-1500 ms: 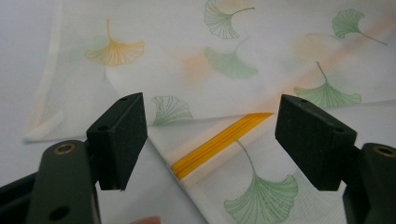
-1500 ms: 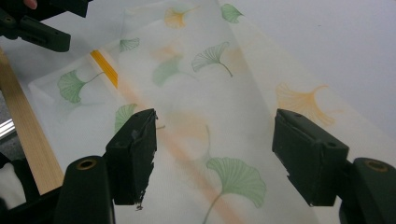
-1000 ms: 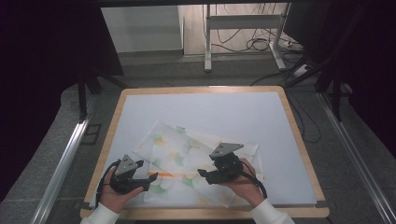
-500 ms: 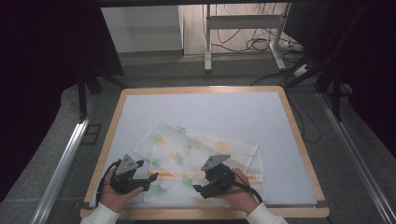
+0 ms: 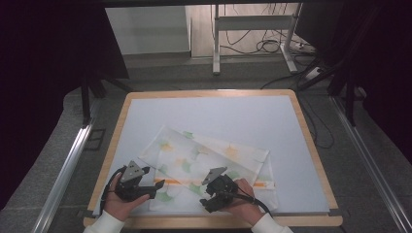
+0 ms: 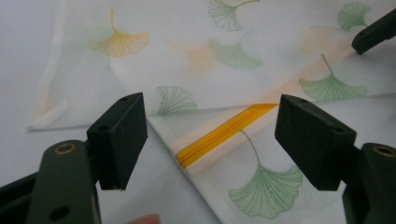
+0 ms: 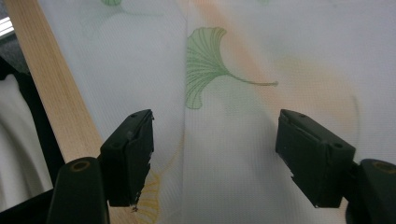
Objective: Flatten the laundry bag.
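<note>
Thin white ginkgo-print cloth (image 5: 204,167) judged light, limp and slippery; grasp its yellow-striped hem corner (image 6: 224,135), both left gripper (image 6: 224,144) and right gripper (image 7: 215,154) gaping empty.

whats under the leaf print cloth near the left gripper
Under the cloth lies the pale table surface, bare beside its edge. Between the open jaws of the left gripper, a top layer overlaps a lower layer bearing a yellow stripe. Whatever else the folds cover is hidden.

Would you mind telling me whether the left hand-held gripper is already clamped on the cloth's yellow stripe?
No, in the left gripper view the left hand-held gripper has its jaws spread wide, with the yellow stripe of the cloth lying free between them.
</note>
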A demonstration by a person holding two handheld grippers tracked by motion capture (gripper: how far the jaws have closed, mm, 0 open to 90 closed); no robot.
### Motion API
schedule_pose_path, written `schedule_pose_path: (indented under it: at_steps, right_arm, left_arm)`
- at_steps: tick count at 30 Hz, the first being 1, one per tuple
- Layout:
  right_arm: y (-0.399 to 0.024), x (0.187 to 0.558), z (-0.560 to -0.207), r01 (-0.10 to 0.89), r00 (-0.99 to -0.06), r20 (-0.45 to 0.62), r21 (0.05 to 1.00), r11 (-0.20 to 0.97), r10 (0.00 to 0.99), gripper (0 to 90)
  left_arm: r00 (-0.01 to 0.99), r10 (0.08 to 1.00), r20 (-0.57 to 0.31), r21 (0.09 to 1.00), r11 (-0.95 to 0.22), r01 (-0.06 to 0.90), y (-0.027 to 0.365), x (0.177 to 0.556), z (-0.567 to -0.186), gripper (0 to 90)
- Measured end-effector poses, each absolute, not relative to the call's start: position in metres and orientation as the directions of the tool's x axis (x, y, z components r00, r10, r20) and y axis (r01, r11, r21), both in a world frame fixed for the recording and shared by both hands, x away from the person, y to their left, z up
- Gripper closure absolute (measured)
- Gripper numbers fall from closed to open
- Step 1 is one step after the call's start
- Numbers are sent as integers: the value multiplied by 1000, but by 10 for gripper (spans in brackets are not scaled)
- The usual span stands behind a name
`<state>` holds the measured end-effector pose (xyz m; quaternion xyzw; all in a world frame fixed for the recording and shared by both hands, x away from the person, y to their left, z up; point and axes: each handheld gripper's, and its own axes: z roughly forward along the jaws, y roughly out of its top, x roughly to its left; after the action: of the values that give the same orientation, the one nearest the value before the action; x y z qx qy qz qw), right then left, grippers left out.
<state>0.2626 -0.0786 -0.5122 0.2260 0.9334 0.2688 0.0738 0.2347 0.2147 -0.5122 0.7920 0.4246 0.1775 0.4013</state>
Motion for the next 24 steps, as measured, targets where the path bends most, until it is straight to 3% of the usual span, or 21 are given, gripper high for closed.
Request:
schedule_pose_path:
  at_steps: [14,17,24]
  right_arm:
    - [-78,263,-517,378,-885,-43,512,771,463,384]
    - [-79,263,-516,383,-881,-49,513,768,471,441]
    - [-82,267,-514,393,-871,-56,517,760,488,674]
  left_arm:
    - [576,816,-56,786,-320,529,215,236,-513,252]
    - [575,816,-55,785,-320,530,215,236,-513,252]
    - [578,815,-52,784,-325,529,214,236,-513,252]
